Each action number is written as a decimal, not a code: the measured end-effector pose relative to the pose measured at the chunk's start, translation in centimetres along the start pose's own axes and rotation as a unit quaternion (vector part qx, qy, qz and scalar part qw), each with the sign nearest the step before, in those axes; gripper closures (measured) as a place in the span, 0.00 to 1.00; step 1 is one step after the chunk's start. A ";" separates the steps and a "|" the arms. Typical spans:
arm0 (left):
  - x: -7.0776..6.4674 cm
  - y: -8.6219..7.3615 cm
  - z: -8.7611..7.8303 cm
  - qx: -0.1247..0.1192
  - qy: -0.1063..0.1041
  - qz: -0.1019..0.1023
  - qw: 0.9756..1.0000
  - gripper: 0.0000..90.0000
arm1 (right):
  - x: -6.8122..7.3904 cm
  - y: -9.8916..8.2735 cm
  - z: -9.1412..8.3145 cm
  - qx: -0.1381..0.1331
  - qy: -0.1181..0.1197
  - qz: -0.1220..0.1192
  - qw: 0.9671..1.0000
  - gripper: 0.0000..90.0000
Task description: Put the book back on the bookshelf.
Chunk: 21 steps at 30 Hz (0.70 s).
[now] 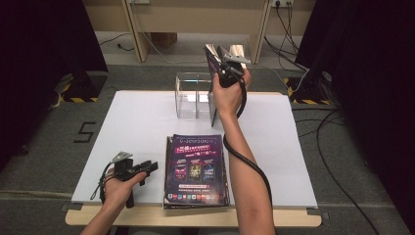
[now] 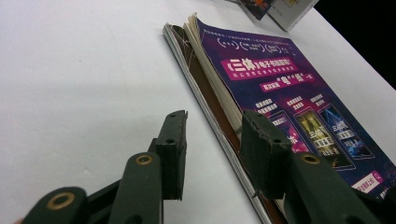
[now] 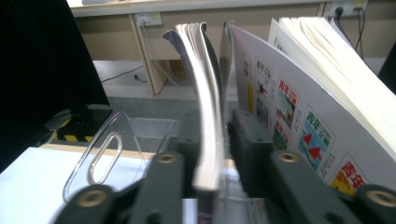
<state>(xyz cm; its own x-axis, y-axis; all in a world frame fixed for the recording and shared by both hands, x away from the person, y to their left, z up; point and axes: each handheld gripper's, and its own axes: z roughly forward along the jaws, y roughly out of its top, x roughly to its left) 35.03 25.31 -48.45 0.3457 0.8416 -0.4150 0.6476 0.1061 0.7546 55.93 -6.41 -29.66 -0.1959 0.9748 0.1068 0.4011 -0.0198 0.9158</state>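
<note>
At top centre of the high view, the right gripper (image 1: 226, 68) clamps a magazine (image 1: 214, 93) upright in the clear file holder (image 1: 188, 95). The left gripper (image 1: 147, 169) rests open beside the magazine stack (image 1: 195, 169), which is not yet filed.

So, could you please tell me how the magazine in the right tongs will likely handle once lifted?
Probably floppy: the magazine bows above the right tongs, which pinch only its edge. Likely light, since its pages are thin. It may sag or slip against the clear holder.

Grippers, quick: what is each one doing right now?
Left gripper: open, holding nothing, beside the stack of magazines.
Right gripper: a magazine stands between its jaws, by the clear holder.
</note>
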 end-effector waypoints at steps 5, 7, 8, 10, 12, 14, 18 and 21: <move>0.0 0.1 0.0 0.000 0.000 0.000 1.000 0.67 | -0.2 -0.1 -0.2 0.007 -0.020 0.006 1.000 0.92; 0.1 0.1 0.0 0.000 0.001 0.001 1.000 0.67 | -0.4 -0.1 -0.3 0.008 -0.020 0.008 1.000 0.92; 0.1 0.1 0.0 0.000 0.001 0.001 1.000 0.67 | -0.4 -0.1 -0.4 0.009 -0.018 0.011 1.000 0.92; 0.1 0.1 0.0 0.000 0.001 0.000 1.000 0.67 | -0.4 -0.1 -0.4 0.011 -0.019 0.015 1.000 0.92; 0.0 0.1 0.0 -0.001 0.000 0.000 1.000 0.67 | -0.4 -0.1 -0.4 0.012 -0.019 0.013 1.000 0.90; 0.0 0.1 0.0 -0.002 0.000 0.001 1.000 0.67 | -0.4 -0.1 -0.4 0.009 -0.020 0.011 1.000 0.87; -0.1 0.1 0.0 -0.001 0.000 0.000 1.000 0.67 | -0.4 -0.2 -0.6 0.008 -0.015 0.010 1.000 0.82; -0.1 0.1 0.0 -0.001 0.000 0.002 1.000 0.67 | -0.2 -0.3 -0.7 0.003 -0.013 0.011 1.000 0.80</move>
<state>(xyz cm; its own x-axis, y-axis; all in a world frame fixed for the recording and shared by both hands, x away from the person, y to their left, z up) 35.01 25.27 -48.34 0.3474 0.8422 -0.4124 0.6445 0.1050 0.7573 55.20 -6.79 -29.65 -0.1636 0.9796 0.1164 0.4110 -0.0395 0.9108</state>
